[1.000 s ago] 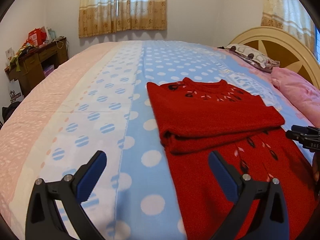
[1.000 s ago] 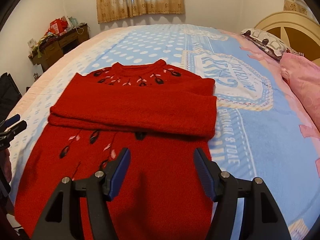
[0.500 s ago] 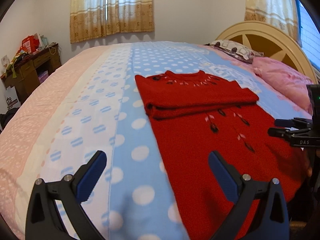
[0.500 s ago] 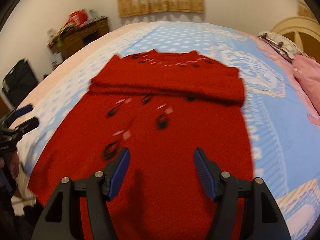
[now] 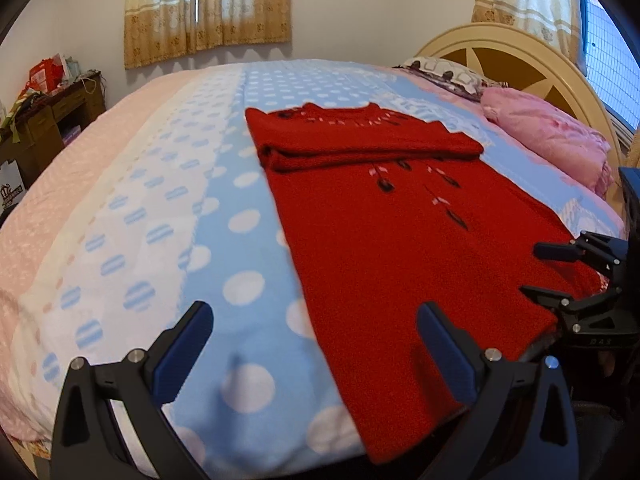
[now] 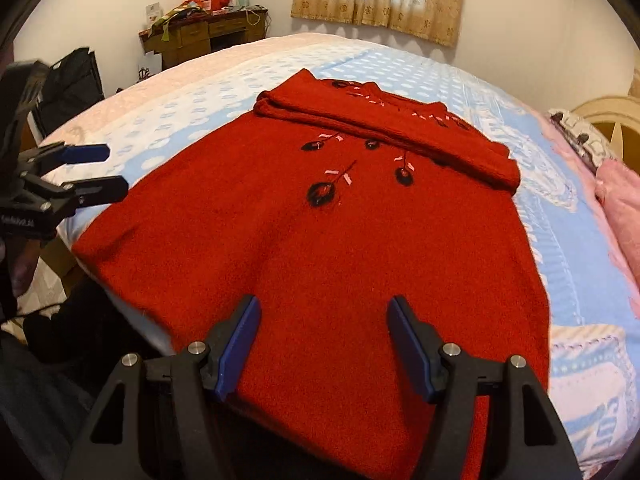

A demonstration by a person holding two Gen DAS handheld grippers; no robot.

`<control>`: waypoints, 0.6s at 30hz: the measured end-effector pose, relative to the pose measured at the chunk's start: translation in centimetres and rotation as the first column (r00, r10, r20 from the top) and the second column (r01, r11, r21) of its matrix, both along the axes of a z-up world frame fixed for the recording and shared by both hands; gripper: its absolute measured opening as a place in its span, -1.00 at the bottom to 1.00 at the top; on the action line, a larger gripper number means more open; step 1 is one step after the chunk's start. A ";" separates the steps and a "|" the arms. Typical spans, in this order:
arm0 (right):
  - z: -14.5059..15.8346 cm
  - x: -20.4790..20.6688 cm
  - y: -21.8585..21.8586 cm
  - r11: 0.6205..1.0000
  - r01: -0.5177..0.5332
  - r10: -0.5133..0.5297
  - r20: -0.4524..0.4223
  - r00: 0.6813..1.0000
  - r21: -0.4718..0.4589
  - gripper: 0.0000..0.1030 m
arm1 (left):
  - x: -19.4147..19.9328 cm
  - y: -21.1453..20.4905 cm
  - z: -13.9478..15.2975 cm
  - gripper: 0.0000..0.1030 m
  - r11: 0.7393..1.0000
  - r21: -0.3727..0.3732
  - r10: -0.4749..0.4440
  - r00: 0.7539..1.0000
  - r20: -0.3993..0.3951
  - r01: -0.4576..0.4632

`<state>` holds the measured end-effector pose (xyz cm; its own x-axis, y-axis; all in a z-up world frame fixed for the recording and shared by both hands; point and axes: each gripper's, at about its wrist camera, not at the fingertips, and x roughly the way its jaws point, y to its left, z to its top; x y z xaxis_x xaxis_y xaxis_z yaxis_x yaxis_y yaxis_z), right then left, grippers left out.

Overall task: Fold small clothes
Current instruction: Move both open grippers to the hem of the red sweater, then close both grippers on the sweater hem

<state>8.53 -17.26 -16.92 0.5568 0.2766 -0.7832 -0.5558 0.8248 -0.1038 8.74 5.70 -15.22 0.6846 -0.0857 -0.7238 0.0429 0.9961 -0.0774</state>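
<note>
Bedroom, a bed [image 5: 132,208] in dotted blue and pink, the red sweater [image 6: 320,240] flat at its near edge, sleeves folded across. Soft, floppy knit, so pinch the hem corners. Left hand-held gripper [image 5: 314,344] and right hand-held gripper [image 6: 322,344] both gape, empty.

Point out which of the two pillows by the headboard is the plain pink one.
The pink pillow, the nearer of the two; the other, the patterned pillow, lies behind it and is white with dark print.
</note>
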 end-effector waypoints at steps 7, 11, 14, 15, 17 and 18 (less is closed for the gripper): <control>1.4 -1.3 -1.9 1.000 0.015 -0.015 0.024 1.000 -0.012 0.30 | -0.8 -0.2 -1.0 0.86 0.997 -0.081 -0.019 0.999 -0.051 0.015; 1.9 -1.7 -3.8 0.999 0.054 -0.055 0.040 0.998 0.003 0.30 | -1.1 -0.4 -1.8 0.76 0.991 -0.130 -0.034 0.995 -0.090 0.022; 1.9 -1.8 -5.0 0.996 0.089 -0.089 0.037 0.995 0.014 0.30 | -1.4 -0.7 -1.9 0.69 0.991 -0.132 -0.036 0.995 -0.092 0.023; 1.9 -1.8 -5.6 0.994 0.104 -0.104 0.035 0.994 0.018 0.30 | -1.6 -0.8 -1.8 0.67 0.989 -0.146 -0.046 0.995 -0.091 0.033; 2.0 -1.9 -6.5 0.992 0.126 -0.127 0.035 0.991 0.023 0.30 | -1.8 -1.1 -1.8 0.55 0.986 -0.158 -0.069 0.993 -0.099 0.052; 2.1 -2.0 -7.0 0.990 0.139 -0.140 0.037 0.990 0.026 0.30 | -1.8 -1.2 -1.8 0.51 0.987 -0.150 -0.069 0.993 -0.100 0.054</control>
